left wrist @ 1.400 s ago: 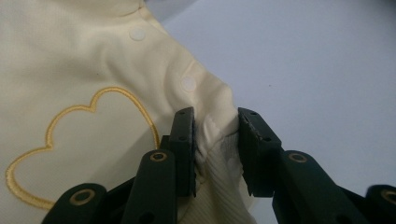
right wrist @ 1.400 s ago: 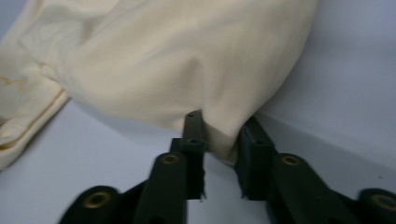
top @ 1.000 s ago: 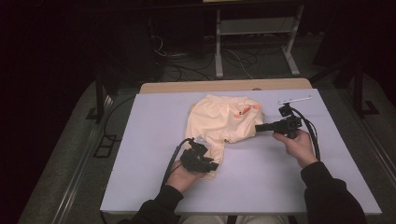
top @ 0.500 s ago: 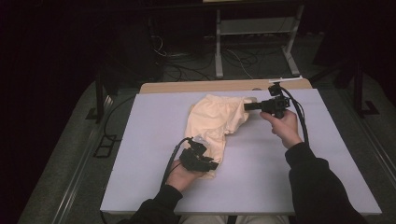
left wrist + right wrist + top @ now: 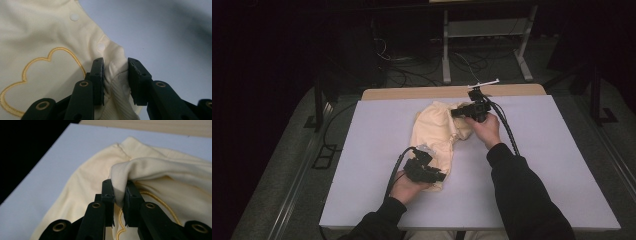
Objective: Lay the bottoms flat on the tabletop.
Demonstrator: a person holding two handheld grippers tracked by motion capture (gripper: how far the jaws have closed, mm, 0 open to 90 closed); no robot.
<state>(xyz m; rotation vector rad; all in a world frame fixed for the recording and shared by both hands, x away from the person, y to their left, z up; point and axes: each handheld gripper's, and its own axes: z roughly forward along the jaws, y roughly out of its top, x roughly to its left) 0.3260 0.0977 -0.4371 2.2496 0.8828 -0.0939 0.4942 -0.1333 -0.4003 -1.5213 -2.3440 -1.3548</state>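
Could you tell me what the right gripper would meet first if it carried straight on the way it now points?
Probably more of the cream garment: the right gripper, shut on a fold of it, points across the garment's far half lying on the table.

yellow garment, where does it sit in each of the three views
High view: yellow garment at table centre, between both grippers.
Left gripper view: garment fills the left half, ribbed edge pinched.
Right gripper view: garment centre-right, a fold pinched.
Shared landmark: gold embroidered outline, seen in both gripper views.
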